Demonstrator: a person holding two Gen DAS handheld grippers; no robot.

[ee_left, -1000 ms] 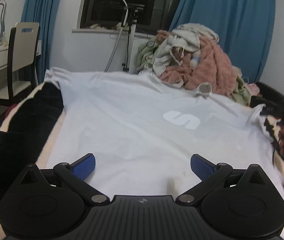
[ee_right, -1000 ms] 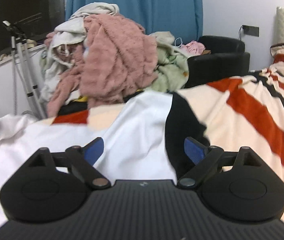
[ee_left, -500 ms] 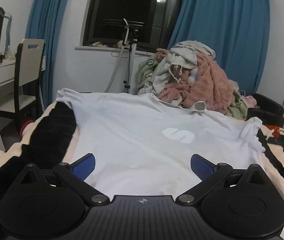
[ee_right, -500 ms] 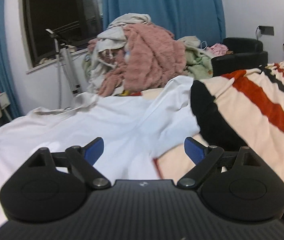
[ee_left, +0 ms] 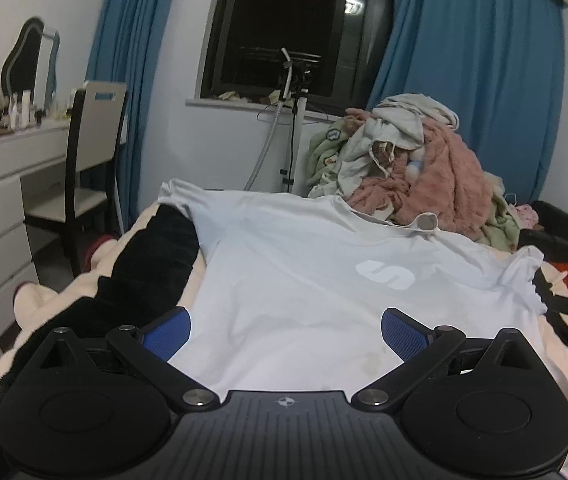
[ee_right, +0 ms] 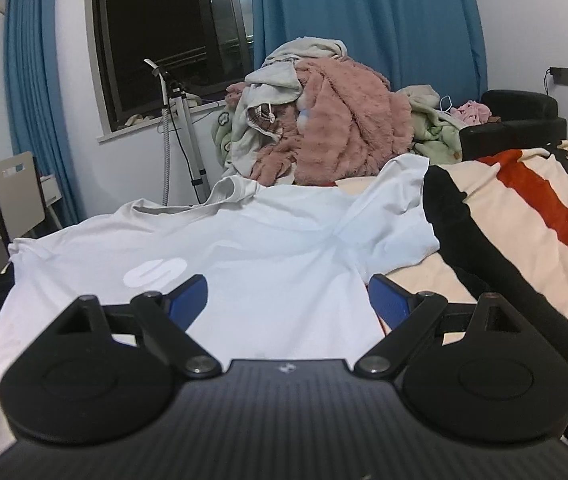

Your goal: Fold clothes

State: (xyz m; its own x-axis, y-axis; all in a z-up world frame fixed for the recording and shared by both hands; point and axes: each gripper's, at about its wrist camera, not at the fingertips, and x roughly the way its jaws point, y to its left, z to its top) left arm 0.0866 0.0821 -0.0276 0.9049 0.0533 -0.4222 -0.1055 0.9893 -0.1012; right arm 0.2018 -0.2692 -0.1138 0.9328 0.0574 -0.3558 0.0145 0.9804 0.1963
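A white T-shirt [ee_left: 303, 280] with a pale S logo lies spread flat on the striped blanket [ee_right: 523, 216], the left gripper [ee_left: 285, 330] spread wide and empty over its hem, the right gripper [ee_right: 287, 296] likewise wide near its sleeve edge.

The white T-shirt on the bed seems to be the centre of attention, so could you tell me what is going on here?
A person holding two handheld grippers is about to fold the white T-shirt with the pale S logo, which lies spread flat on the striped fleece blanket. The left gripper and right gripper are both open above the shirt's lower part, gripping nothing. No fold has been made. A heap of unfolded pink and beige laundry waits behind.
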